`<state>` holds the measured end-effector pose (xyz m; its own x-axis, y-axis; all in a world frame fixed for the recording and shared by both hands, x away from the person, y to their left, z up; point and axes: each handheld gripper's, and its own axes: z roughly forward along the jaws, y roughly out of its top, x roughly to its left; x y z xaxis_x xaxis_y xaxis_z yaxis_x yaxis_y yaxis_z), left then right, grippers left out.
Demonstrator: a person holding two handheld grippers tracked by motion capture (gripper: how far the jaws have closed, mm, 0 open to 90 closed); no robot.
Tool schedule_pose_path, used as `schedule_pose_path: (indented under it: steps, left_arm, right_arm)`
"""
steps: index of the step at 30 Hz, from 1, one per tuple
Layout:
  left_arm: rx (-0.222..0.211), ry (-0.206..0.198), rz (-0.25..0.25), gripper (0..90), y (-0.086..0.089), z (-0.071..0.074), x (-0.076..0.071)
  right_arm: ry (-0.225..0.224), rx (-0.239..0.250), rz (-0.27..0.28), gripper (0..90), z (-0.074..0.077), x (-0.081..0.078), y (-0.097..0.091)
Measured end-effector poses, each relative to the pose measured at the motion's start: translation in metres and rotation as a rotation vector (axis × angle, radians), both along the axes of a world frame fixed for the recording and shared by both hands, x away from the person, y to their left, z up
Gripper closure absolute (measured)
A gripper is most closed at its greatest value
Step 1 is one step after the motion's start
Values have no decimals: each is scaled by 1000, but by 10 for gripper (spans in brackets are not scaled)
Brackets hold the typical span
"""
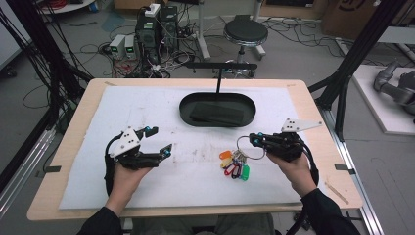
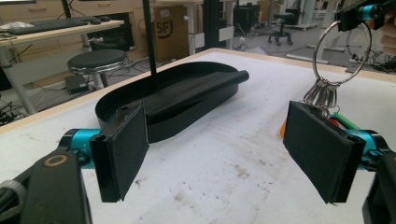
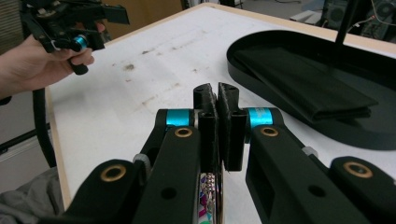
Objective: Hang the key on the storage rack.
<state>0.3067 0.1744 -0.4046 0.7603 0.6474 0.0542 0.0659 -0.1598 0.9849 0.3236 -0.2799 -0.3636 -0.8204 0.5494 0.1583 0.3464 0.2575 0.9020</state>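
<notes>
From above, your left gripper (image 1: 157,138) sits over the white mat (image 1: 147,112), jaws spread wide with nothing between them, while your right gripper (image 1: 255,141) has its jaws pinched on the big metal key ring (image 1: 249,147) at mid-right of the mat. Below the ring lies a bunch of keys with coloured tags (image 1: 236,165): I count orange, yellow, red, blue and green, five, resting on the mat just in front of your right hand (image 1: 293,169). Behind both grippers, near the far edge, there's one black oval tray (image 1: 186,108) with a dark flat slab (image 1: 218,113) lying in it and a thin black post (image 1: 219,82) rising from it to a crossbar. One round stool (image 1: 245,33) stands on the floor beyond the table. Over to your left gripper view: two black pads (image 2: 122,154) well apart, the tray (image 2: 140,112) ahead on the left, and on the right the ring (image 2: 343,51) hanging from the other gripper's tip, keys (image 2: 322,95) bunched beneath it, partly hidden by your right-hand pad. Right gripper view now: jaws pressed close together, the ring's edge (image 3: 219,196) just visible under them, the tray (image 3: 261,60) to the right, your left hand (image 3: 32,65) and its gripper far off at top left.
</notes>
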Motion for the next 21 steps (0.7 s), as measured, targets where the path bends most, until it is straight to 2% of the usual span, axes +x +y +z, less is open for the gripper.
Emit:
schedule_pose_path:
  steps: [7,21]
  left_arm:
    - [-3,-3,-28,219,-6,4,2]
    - [-23,4,-137,219,-27,15,6]
  right_arm:
    - [-19,13,38,875,11,3,3]
    - [-55,37,112,876,24,5,17]
